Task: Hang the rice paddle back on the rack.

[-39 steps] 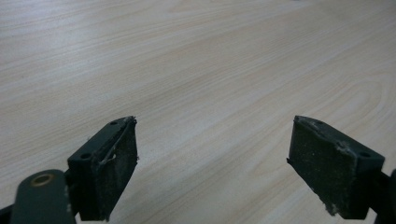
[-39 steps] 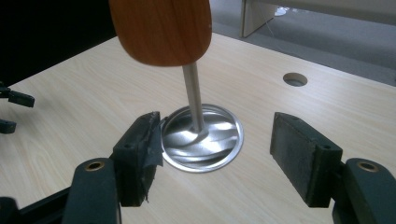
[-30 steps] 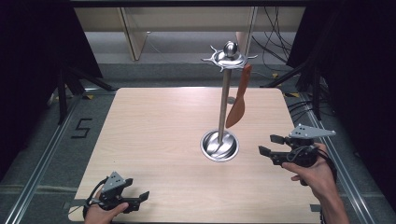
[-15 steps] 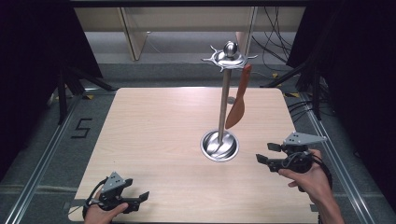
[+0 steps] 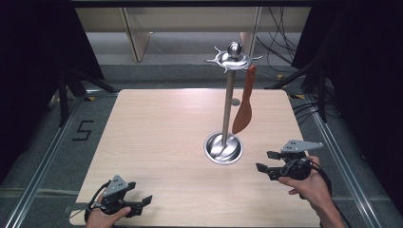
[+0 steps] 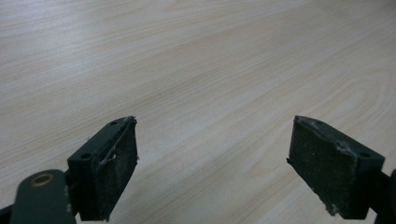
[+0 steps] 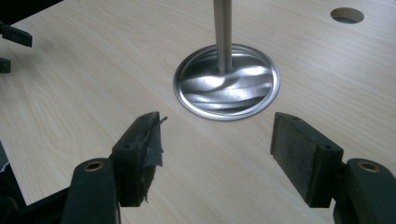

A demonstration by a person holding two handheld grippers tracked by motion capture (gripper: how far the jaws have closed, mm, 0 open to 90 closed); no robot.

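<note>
A shiny metal utensil stand rises from a round base right of the table's middle. An orange-brown spatula hangs from one hook of its crown. My right gripper hovers open just right of the base, jaws pointing left at it; the base and pole lie right ahead of its empty fingers. My left gripper rests open at the front left edge, its pads spread over bare wood.
The light wooden table has a small round hole behind the stand, the hole also far right in the right gripper view. Cables lie on the floor behind. A "5" mark is on the floor at left.
My right gripper has dropped lower and moved left and nearer the front edge, toward the stand's base. The left gripper and spatula have stayed put.
</note>
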